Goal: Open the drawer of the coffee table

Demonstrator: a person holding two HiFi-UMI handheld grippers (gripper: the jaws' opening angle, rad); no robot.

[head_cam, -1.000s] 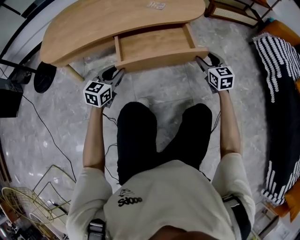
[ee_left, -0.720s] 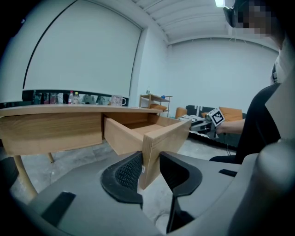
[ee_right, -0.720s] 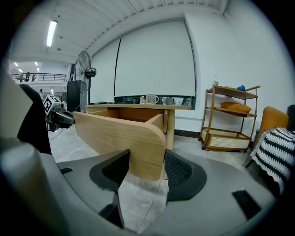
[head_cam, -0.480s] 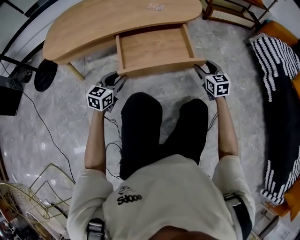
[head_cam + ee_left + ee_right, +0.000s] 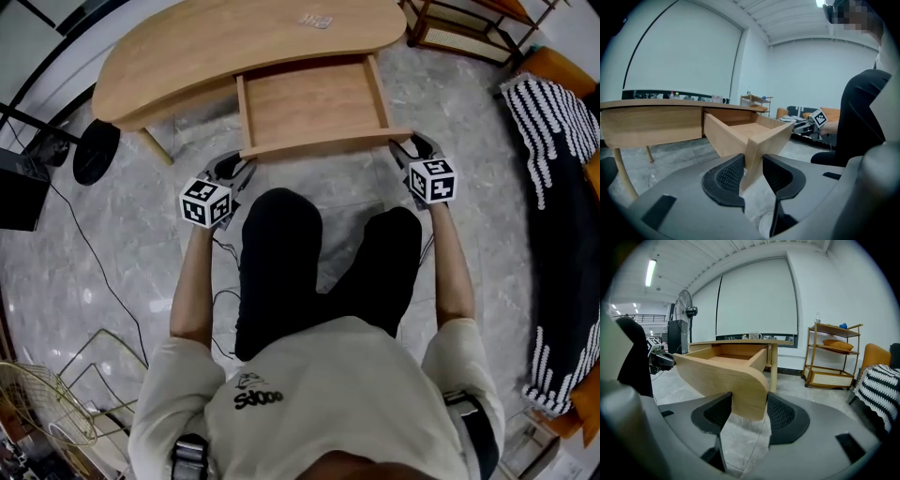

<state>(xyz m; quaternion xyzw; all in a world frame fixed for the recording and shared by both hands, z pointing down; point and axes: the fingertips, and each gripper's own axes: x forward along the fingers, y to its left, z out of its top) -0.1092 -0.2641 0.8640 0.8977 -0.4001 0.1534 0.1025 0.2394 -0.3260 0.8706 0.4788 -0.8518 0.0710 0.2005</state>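
The light wooden coffee table (image 5: 234,42) has its drawer (image 5: 314,98) pulled out toward the seated person. The drawer is empty. My left gripper (image 5: 246,161) is shut on the left corner of the drawer front (image 5: 754,145), and the wood sits between its ribbed pads (image 5: 730,174). My right gripper (image 5: 401,148) is shut on the rounded right corner of the drawer front (image 5: 740,380), with a pad (image 5: 782,414) on each side of the board. In each gripper view the other gripper shows at the drawer's far corner.
The person's legs (image 5: 281,253) are just in front of the drawer. A black round fan base (image 5: 96,152) and cables lie on the marble floor at the left. A wooden shelf rack (image 5: 459,28) and a striped throw (image 5: 562,122) are at the right, and a wire basket (image 5: 47,412) at the lower left.
The drawer has slid further out of the table toward the person. Both grippers came back with it, still holding its front corners.
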